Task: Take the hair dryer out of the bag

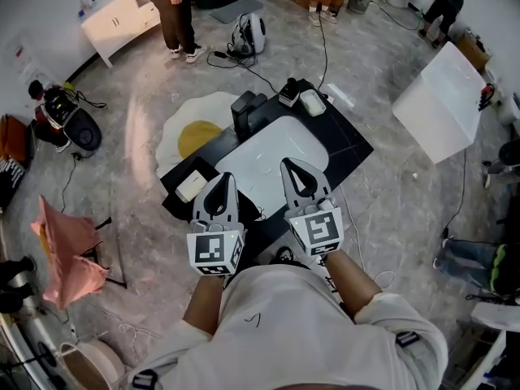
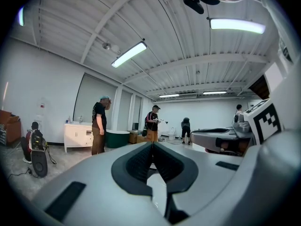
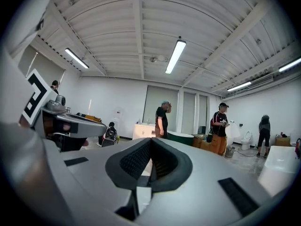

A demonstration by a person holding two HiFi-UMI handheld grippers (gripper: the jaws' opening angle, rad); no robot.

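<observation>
Bench [image 1: 349, 149], black and low, runs away from me under both claws. My left claw [image 1: 220, 182] has its jaws pressed together on nothing and points about level over the near edge, beside a white card [image 1: 192, 187]. Ahead of it and slightly right, at the far end of a white shape [image 1: 272, 157] that lies flat on the bench, stands a dark thing [image 1: 246, 110]. I cannot tell whether that is the dryer, nor whether the white shape is the bag. If the dryer is inside the shape, it lies ahead of and below both claws, between them, and the shape's long axis runs from near left to far right. If the dark thing is the dryer, it already stands clear of the bag, and the left claw is the nearer. My right claw [image 1: 294, 169], also pressed together and empty, hangs over the shape's near end. I can read no writing or brand anywhere, only the square markers on the claws' cubes.
</observation>
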